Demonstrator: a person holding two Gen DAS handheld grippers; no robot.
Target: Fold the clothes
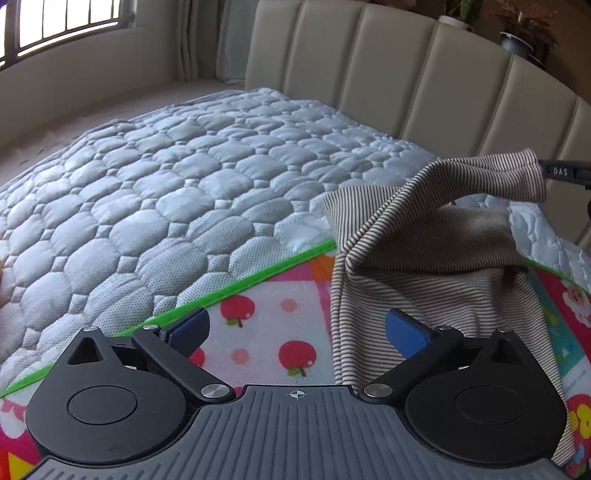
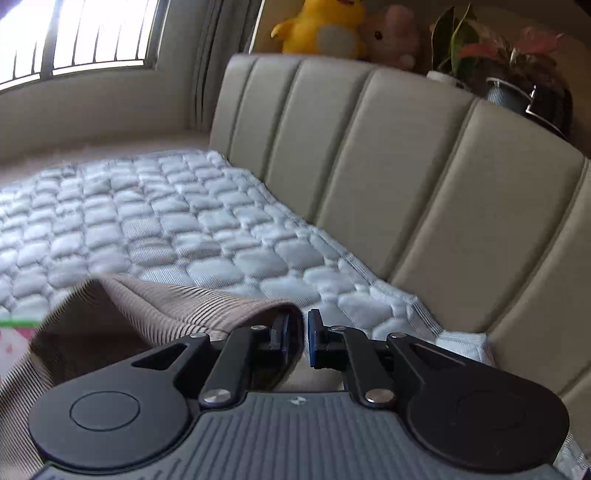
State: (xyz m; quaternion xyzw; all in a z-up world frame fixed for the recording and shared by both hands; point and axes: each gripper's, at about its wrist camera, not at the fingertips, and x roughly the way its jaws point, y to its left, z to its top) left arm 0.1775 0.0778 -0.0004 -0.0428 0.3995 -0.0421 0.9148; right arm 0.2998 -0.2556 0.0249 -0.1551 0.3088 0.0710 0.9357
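Observation:
A brown-and-white striped garment lies on a colourful apple-print mat on the bed. My left gripper is open and empty, low over the mat, with the garment's left edge by its right finger. My right gripper is shut on a corner of the striped garment and holds it lifted above the bed. In the left wrist view that raised corner hangs from the right gripper's black tip at the far right.
A grey quilted mattress pad covers the bed to the left and beyond. A beige padded headboard runs along the right. Plush toys and potted plants stand on the ledge behind it. A window is at far left.

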